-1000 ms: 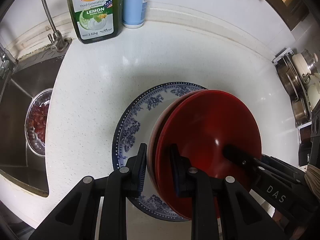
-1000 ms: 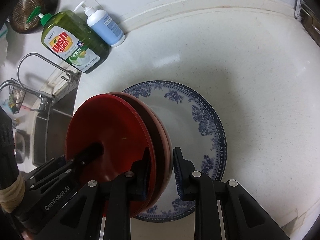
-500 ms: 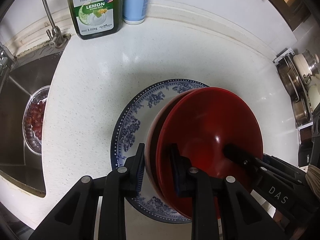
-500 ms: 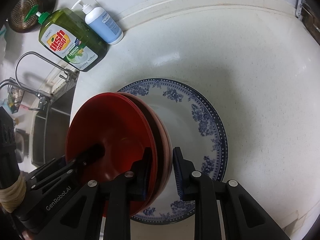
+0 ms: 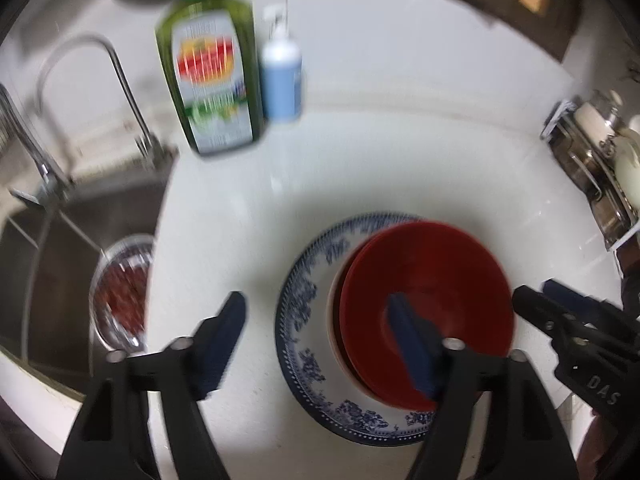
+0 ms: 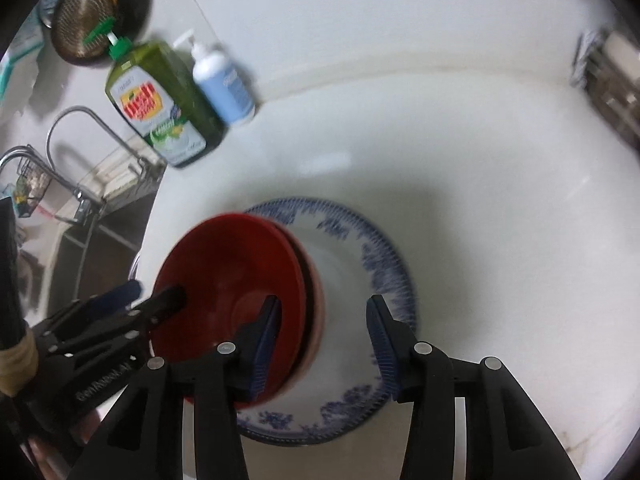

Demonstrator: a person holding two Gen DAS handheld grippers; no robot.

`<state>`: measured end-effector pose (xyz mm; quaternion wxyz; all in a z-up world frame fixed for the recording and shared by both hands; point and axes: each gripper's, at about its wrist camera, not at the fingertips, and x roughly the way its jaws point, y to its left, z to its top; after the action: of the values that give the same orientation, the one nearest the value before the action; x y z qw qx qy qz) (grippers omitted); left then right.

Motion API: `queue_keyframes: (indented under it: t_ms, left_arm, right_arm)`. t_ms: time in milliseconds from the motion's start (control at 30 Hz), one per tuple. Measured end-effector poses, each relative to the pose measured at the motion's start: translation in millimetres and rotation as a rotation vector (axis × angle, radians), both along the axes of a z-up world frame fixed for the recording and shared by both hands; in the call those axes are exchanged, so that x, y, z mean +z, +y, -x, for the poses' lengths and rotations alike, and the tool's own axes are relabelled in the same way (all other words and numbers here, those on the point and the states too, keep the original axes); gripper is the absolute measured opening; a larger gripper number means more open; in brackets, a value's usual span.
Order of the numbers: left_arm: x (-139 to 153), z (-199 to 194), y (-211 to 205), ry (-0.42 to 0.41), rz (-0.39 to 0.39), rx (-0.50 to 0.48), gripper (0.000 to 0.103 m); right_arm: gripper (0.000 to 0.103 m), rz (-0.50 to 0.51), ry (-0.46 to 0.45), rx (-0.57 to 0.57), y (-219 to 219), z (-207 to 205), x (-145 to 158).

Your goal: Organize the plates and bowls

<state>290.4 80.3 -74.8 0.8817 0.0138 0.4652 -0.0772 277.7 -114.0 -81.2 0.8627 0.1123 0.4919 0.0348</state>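
Stacked red bowls (image 5: 432, 300) sit on a blue-and-white patterned plate (image 5: 304, 312) on the white counter. My left gripper (image 5: 320, 340) is open above them, its jaws wide apart, one finger over the bowl and one over the bare counter. My right gripper (image 6: 324, 340) is open too, its jaws straddling the bowls' right rim above the plate (image 6: 380, 264). The bowls (image 6: 232, 272) also show in the right wrist view. Each gripper shows in the other's view, the right one (image 5: 560, 312) and the left one (image 6: 156, 300). Both views are blurred.
A green dish-soap bottle (image 5: 212, 76) and a blue pump bottle (image 5: 282, 80) stand at the back. A sink with a faucet (image 5: 120, 80) and a bowl of red fruit (image 5: 124, 292) is at left. A metal rack (image 5: 592, 168) stands at right.
Both grippers have opened and let go of the red bowls, which now rest on the plate. Both grippers have drawn back and up, so more of the counter shows.
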Motion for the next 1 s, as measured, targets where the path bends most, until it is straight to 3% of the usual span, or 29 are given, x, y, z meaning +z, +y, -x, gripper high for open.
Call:
queue_keyframes:
  t_ms: [200, 300, 433, 700, 833, 900, 1000]
  left_arm:
    - [24, 39, -3, -0.15, -0.003, -0.015, 0.089]
    - [30, 61, -3, -0.211, 0.018, -0.015, 0.094]
    - [34, 99, -12, -0.326, -0.03, 0.014, 0.098]
    - [37, 182, -30, -0.409, -0.002, 0.072, 0.103]
    - [40, 230, -39, -0.462, -0.023, 0.104, 0.103]
    - [41, 256, -42, -0.489, -0.041, 0.128, 0.103]
    - [43, 292, -45, -0.516, -0.062, 0.151, 0.103]
  right_arm:
    - [0.076, 0.119, -0.206, -0.047, -5, 48, 38]
    - [0.077, 0.136, -0.263, -0.055, -10, 70, 46]
    - [0.077, 0.137, -0.302, -0.066, -19, 97, 45]
    - [0.077, 0.159, -0.389, -0.058, -43, 172, 50]
    - [0.077, 0.165, -0.446, -0.05, -53, 219, 55]
    - [0.084, 0.166, -0.464, -0.046, -54, 237, 56]
    - [0.085, 0.173, -0.49, -0.039, -56, 270, 57]
